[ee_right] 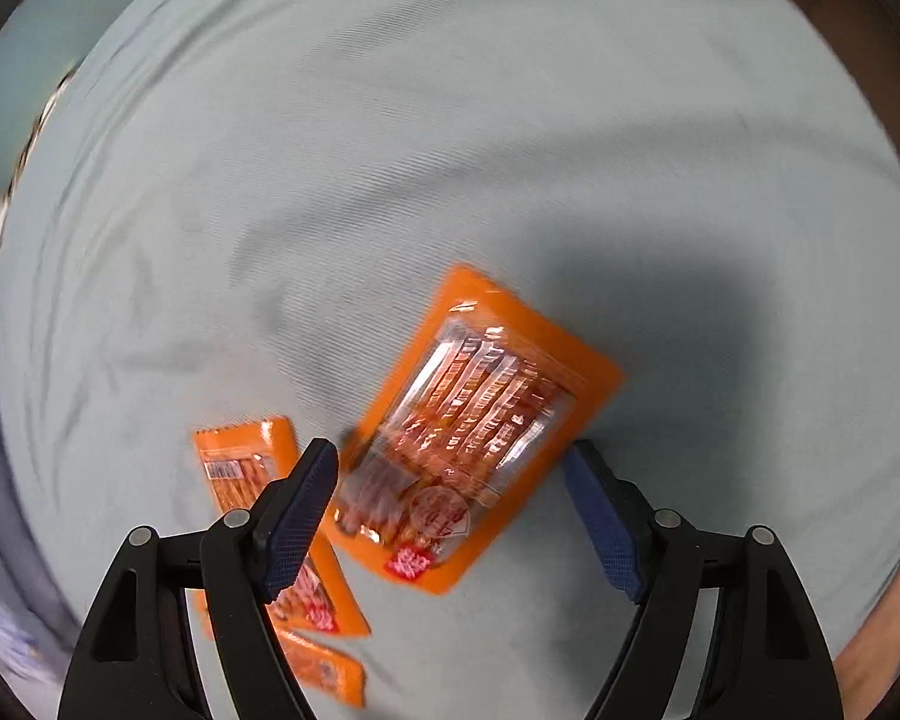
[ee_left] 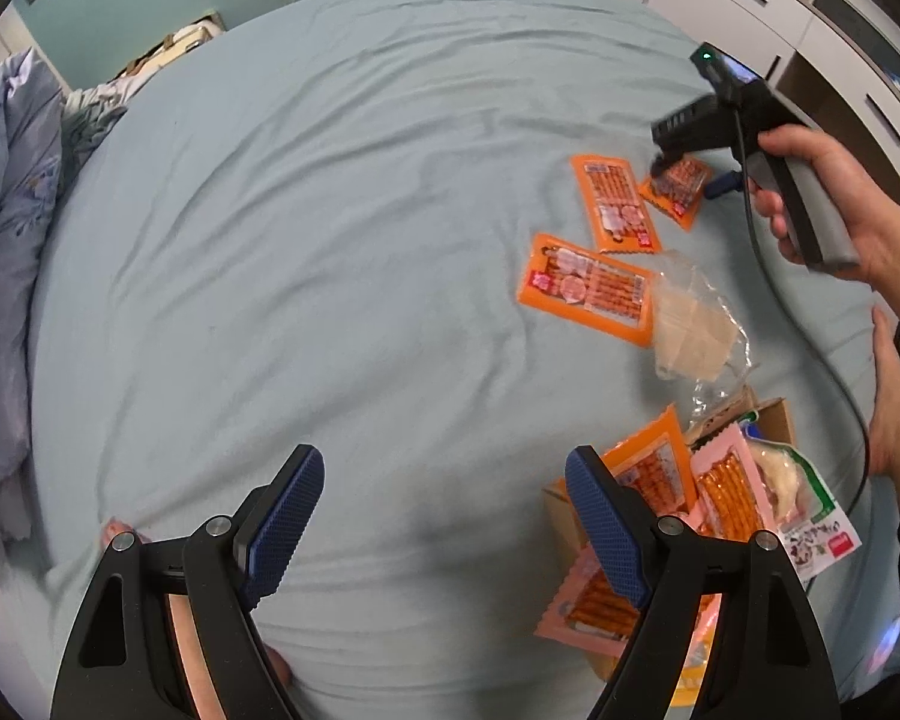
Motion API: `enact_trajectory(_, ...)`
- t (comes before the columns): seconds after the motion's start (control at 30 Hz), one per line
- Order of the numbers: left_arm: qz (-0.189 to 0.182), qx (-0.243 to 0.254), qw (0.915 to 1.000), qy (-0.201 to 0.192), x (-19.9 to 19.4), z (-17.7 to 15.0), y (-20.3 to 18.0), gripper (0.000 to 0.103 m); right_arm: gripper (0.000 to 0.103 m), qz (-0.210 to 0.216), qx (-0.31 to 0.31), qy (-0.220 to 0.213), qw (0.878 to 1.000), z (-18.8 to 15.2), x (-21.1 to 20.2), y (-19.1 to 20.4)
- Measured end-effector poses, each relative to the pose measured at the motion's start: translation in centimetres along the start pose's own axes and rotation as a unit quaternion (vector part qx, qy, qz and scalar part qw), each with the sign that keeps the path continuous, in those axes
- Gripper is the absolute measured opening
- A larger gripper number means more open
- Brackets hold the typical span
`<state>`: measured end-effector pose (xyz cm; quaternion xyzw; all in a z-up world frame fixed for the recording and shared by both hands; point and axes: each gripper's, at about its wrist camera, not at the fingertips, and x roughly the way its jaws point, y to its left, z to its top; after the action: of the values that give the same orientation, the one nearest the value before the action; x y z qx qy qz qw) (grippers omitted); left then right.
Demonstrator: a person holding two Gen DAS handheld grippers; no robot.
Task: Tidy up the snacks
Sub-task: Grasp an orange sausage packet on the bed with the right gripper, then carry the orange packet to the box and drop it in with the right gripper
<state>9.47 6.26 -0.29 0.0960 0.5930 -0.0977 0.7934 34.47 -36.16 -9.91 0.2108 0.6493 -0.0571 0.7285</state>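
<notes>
Three orange sausage packets lie on the pale blue bed sheet (ee_left: 330, 210): one (ee_left: 615, 204), another (ee_left: 588, 288), and a smaller one (ee_left: 678, 186). My right gripper (ee_left: 690, 177) hovers over the smaller one. In the right wrist view that orange packet (ee_right: 480, 408) lies flat between the spread fingers of my right gripper (ee_right: 450, 462), and the pads do not press it. Two more orange packets (ee_right: 240, 468) (ee_right: 324, 669) lie to its left. My left gripper (ee_left: 444, 480) is open over bare sheet, beside a cardboard box (ee_left: 774, 420) holding pink packets (ee_left: 729, 492) and orange ones.
A crumpled clear plastic bag (ee_left: 696, 324) lies between the loose packets and the box. A green-and-white packet (ee_left: 810, 504) sticks out of the box. A folded duvet (ee_left: 12, 240) lines the left edge of the bed. White cabinets (ee_left: 810, 30) stand at the right.
</notes>
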Motion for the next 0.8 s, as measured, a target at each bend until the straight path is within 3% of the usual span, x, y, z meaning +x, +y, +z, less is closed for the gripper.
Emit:
enact_trajectory(0.07,-0.002,-0.003,1.0000,-0.001,0.0,0.0,0.2,0.084,0.056,-0.040,-0.064,-0.019,0.997,-0.8,0.2,1.7)
enact_trajectory(0.1,-0.001,-0.004,1.0000,-0.003,-0.1,-0.1,0.4,0.084,0.046,-0.045,-0.088,-0.029,0.995,-1.1,0.1,2.2)
enact_trajectory(0.13,0.001,-0.004,1.0000,-0.005,-0.1,-0.1,0.5,0.084,0.042,-0.047,-0.101,-0.038,0.993,-1.4,-0.1,2.3)
enact_trajectory(0.27,0.008,-0.005,0.9999,-0.009,-0.2,0.0,0.5,0.084,0.019,0.010,-0.104,-0.048,0.993,-2.1,-1.1,1.0)
enact_trajectory(0.37,0.006,-0.002,0.9999,-0.008,-0.1,0.7,0.2,0.084,0.014,0.024,-0.116,-0.057,0.991,-2.6,-2.4,0.4)
enact_trajectory(0.53,-0.010,0.007,0.9997,0.023,1.7,4.8,-1.3,0.084,0.010,0.044,-0.132,-0.073,0.988,-2.8,-4.7,-0.7)
enact_trajectory(0.67,-0.051,-0.028,0.9943,0.089,5.4,9.7,-1.8,0.084,0.010,0.019,-0.189,-0.078,0.979,-2.9,-5.9,-0.8)
enact_trajectory(0.8,-0.082,-0.043,0.9803,0.174,10.6,12.5,-3.5,0.084,0.010,0.016,-0.216,-0.058,0.975,-3.5,-5.7,-0.7)
